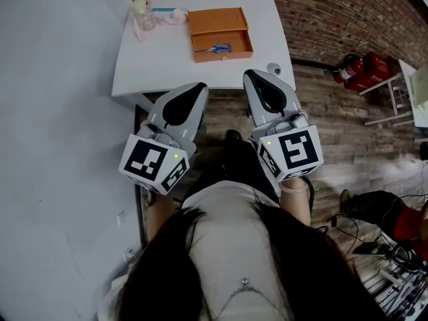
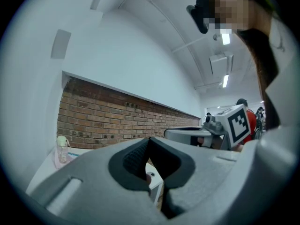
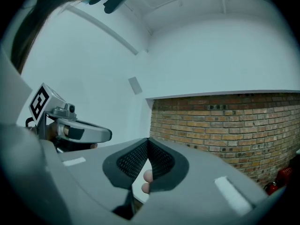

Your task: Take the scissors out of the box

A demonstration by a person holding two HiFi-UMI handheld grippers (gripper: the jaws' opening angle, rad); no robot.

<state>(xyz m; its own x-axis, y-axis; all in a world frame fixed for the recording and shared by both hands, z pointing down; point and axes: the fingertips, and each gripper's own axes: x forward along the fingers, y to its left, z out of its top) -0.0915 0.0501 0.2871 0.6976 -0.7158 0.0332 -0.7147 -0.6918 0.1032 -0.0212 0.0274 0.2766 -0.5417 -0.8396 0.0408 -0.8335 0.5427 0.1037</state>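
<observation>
The blue-handled scissors [image 1: 215, 47] lie inside the open orange box [image 1: 235, 53] at the far side of the white table [image 1: 160, 62]. Both grippers are held level in front of the table's near edge, well short of the box. The tip of my left gripper [image 1: 200, 85] reaches the table edge, and its jaws meet with nothing between them [image 2: 149, 139]. My right gripper [image 1: 249, 73] is likewise shut and empty [image 3: 148, 140]. Each gripper shows in the other's view. The scissors and box are hidden in both gripper views.
A small bottle [image 1: 142, 15] and a pink item [image 1: 175, 15] stand at the table's far left; a small round object [image 1: 273, 67] sits at its near right corner. Behind is a brick wall. Red fire extinguishers [image 1: 361, 69] lie on the wooden floor to the right.
</observation>
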